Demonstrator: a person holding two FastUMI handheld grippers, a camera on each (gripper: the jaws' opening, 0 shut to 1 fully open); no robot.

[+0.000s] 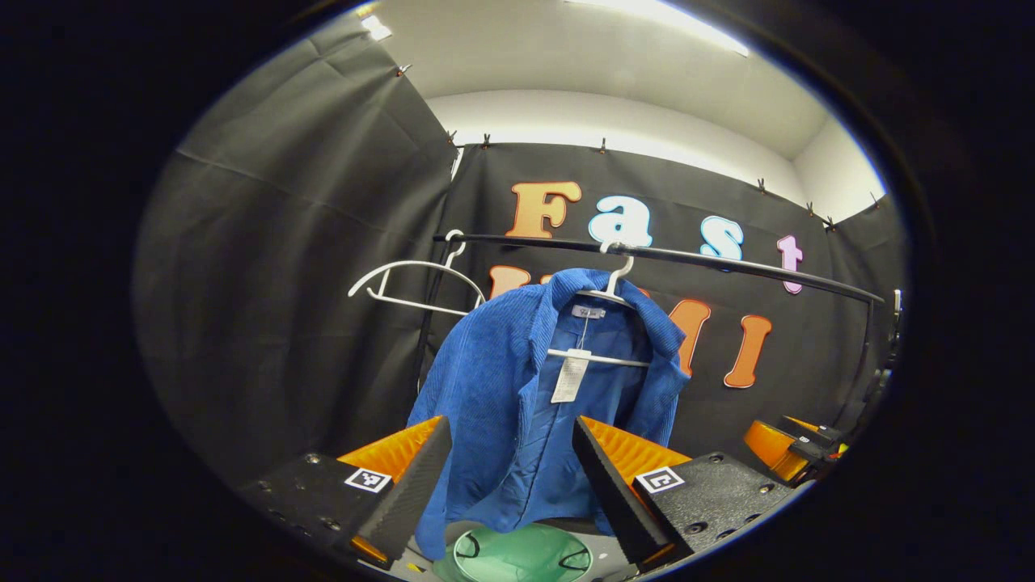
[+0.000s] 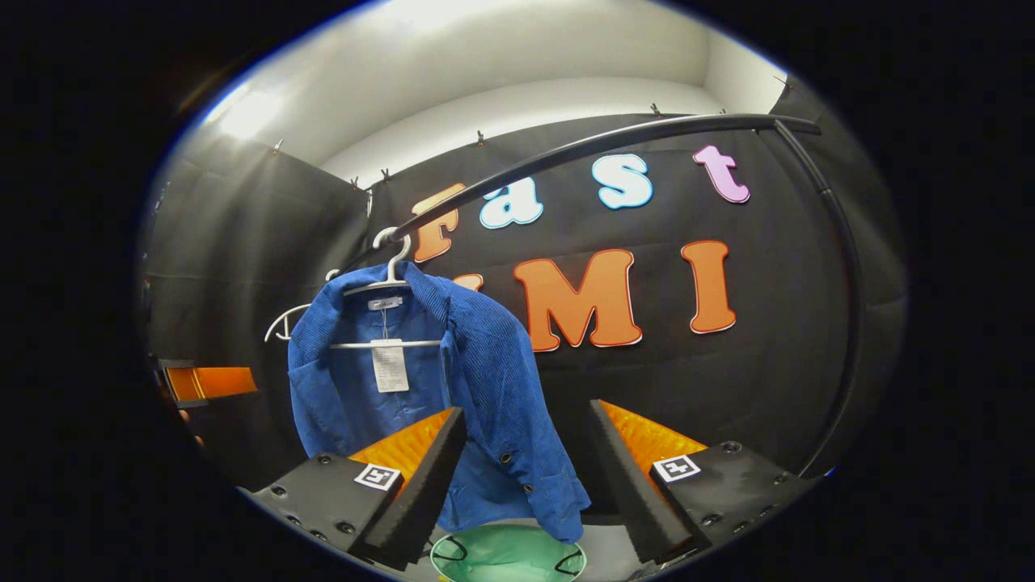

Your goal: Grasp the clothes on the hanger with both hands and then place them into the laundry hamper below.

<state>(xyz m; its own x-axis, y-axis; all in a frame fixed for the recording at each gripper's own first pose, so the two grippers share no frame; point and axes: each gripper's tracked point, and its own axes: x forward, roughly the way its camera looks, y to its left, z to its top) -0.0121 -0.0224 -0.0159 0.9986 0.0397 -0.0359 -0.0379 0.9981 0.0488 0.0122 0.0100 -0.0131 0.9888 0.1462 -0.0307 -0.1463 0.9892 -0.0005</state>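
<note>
- Jacket [image 1: 517, 404], blue, hung on white hanger [image 1: 602, 323] above green hamper [image 1: 521, 556].
- Left gripper [image 1: 511, 477] spread wide, holding nothing.
- Right gripper [image 2: 525, 473] likewise released.

Black cloth walls [image 1: 299, 242] hang all around the booth, held up along the top by small clips [image 1: 602, 146]. Above the cloth, the room's wall [image 1: 614, 117] is white, and so is the ceiling [image 2: 501, 48]. A long bright light [image 1: 663, 16] shines on the ceiling. A black rail [image 2: 614, 141] runs across the booth, bending down at one end.
</note>
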